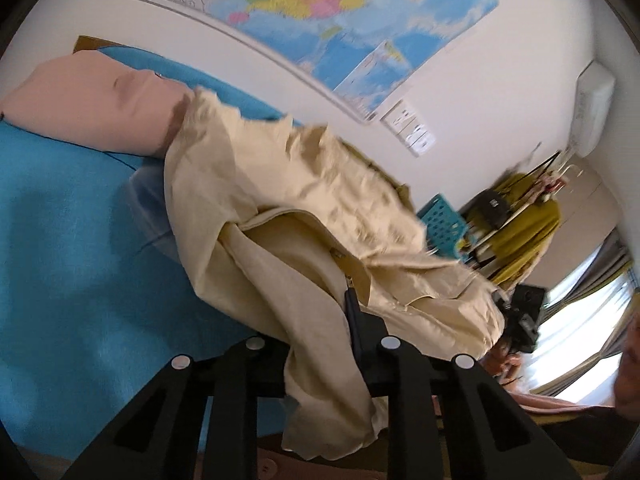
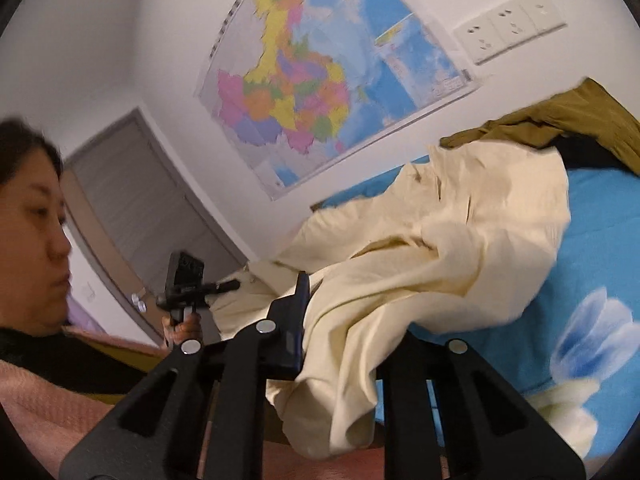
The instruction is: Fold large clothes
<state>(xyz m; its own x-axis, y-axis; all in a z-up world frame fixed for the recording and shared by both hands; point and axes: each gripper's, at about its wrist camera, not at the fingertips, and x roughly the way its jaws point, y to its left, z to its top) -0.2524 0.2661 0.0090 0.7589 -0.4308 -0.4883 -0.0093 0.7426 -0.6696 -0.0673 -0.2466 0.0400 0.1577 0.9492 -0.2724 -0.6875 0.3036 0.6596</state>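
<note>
Two hand-held grippers share one cream garment (image 1: 304,200): the left hand-held gripper (image 1: 344,320) and the right hand-held gripper (image 2: 320,304) are each clamped on a bunched edge, lifting it off the blue bed (image 1: 72,240) while the far end trails near the pink pillow (image 1: 88,100). Cloth looks light, thin and limp, creasing easily, so it will probably sag between grips; hems or corners seem the best holds
</note>
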